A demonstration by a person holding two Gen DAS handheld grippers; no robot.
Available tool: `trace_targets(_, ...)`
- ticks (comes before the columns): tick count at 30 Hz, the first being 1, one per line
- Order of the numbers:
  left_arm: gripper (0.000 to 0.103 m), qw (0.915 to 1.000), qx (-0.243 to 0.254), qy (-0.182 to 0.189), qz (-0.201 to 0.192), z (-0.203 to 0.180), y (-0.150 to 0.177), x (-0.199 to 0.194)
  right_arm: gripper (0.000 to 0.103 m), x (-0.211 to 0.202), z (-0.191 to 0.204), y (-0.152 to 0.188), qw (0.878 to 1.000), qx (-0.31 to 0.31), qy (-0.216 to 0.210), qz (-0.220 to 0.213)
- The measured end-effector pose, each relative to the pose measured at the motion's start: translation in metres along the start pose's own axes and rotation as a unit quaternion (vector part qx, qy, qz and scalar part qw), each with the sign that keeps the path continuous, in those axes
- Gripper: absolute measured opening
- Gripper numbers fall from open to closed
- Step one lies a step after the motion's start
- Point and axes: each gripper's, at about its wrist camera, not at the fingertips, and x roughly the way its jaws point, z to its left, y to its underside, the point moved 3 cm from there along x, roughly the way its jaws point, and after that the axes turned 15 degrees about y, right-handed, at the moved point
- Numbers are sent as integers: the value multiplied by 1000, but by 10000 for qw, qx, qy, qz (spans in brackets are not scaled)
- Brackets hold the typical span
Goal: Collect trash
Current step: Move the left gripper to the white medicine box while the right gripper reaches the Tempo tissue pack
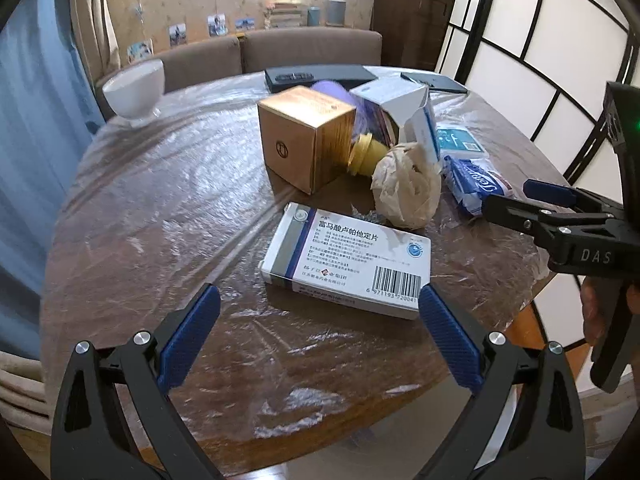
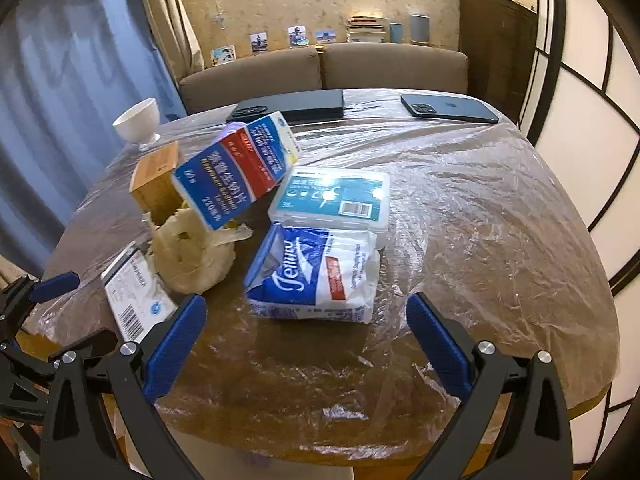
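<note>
A white medicine box [image 1: 352, 258] with a barcode lies flat in front of my left gripper [image 1: 318, 300], which is open and empty just short of it. A crumpled paper wad [image 1: 406, 186] [image 2: 192, 254] lies behind it. A blue and white tissue pack [image 2: 316, 272] [image 1: 474, 186] lies ahead of my right gripper [image 2: 306, 312], which is open and empty. A blue, red and white carton [image 2: 240, 168] leans tilted over the wad. A gold box [image 1: 306, 138] [image 2: 158, 182] stands behind. The right gripper also shows in the left wrist view [image 1: 516, 200].
The round table [image 2: 480, 240] is covered in plastic film. A white bowl [image 1: 136, 90] stands far left. A flat plastic case [image 2: 332, 196] lies behind the tissue pack. Two phones [image 2: 448, 108] and a dark flat box [image 2: 316, 104] lie at the far edge. A sofa stands beyond.
</note>
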Motion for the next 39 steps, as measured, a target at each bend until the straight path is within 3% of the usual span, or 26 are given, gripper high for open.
trace_targets(4, 100, 9998, -98, 191, 33, 5, -2, 4, 99, 5, 2, -1, 9999, -54, 84, 0)
trace_targets(24, 100, 9984, 244, 431, 261, -4, -15, 21, 99, 22, 11, -5, 9994, -203, 257, 81)
trace_targets(31, 100, 9966, 628, 405, 352, -16, -17, 26, 99, 24, 12, -5, 9994, -211, 248, 75)
trace_targets(39, 100, 9947, 737, 583, 408, -20, -23, 28, 99, 25, 11, -7, 9995, -211, 252, 43)
